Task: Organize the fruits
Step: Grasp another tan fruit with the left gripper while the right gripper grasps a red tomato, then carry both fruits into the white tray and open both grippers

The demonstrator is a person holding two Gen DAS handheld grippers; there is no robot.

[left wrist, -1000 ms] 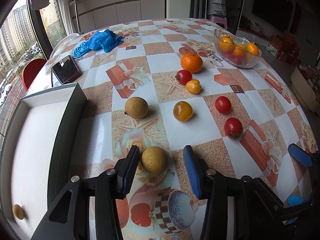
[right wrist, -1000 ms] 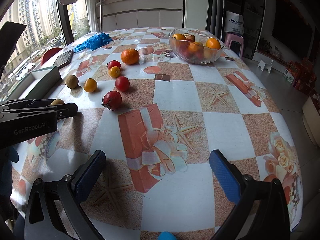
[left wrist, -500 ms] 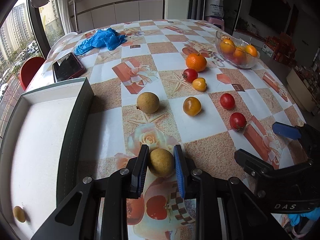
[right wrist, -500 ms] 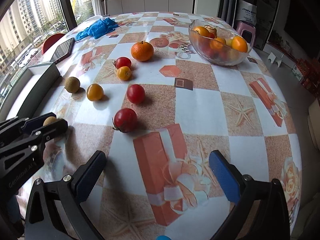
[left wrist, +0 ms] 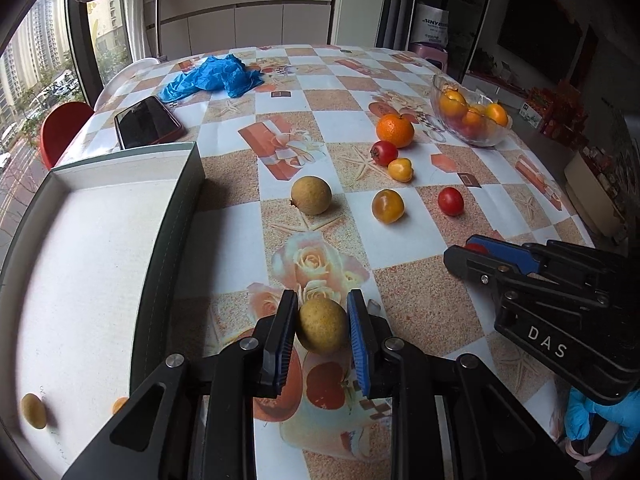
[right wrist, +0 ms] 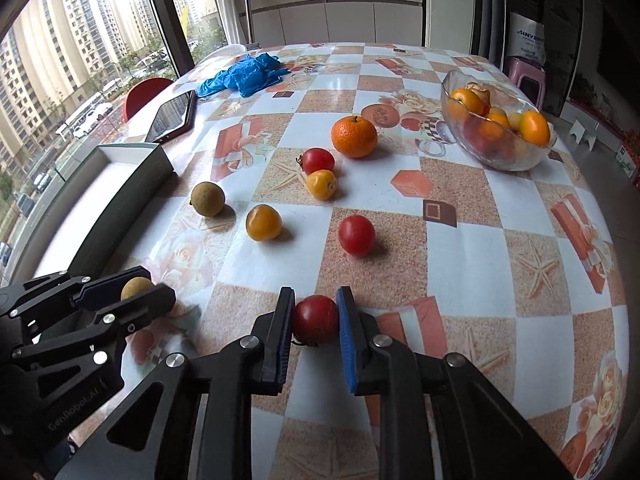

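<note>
Left gripper [left wrist: 322,330]: closed on a tan round fruit [left wrist: 322,326], low in the centre of the left wrist view; both pads press its sides.
Right gripper [right wrist: 314,320]: clamped on a dark red tomato [right wrist: 315,319], low centre of the right wrist view — pads touch it on both sides.
Each gripper in the other's view: the left one shows at the lower left of the right wrist view, the right one at the right edge of the left wrist view.
Box [left wrist: 176,216]: a shallow white-floored tray with dark walls, filling the left of the left wrist view; two small yellowish fruits lie at its lower left corner.
Loose fruit on the tablecloth [right wrist: 460,248]: a second tan fruit [right wrist: 207,199], an amber fruit [right wrist: 263,222], a red tomato [right wrist: 356,235], a small yellow fruit [right wrist: 321,184] just beside a smaller red one [right wrist: 317,160], and an orange [right wrist: 354,136] further up.
Glass bowl [right wrist: 516,160]: upper right of the frame, holding orange and red fruit.
Other things: a dark phone [left wrist: 147,122] and crumpled blue gloves [left wrist: 214,78] — upper left of the left wrist view.
Person: a blue-gloved hand [left wrist: 600,420] at the lower right corner.
</note>
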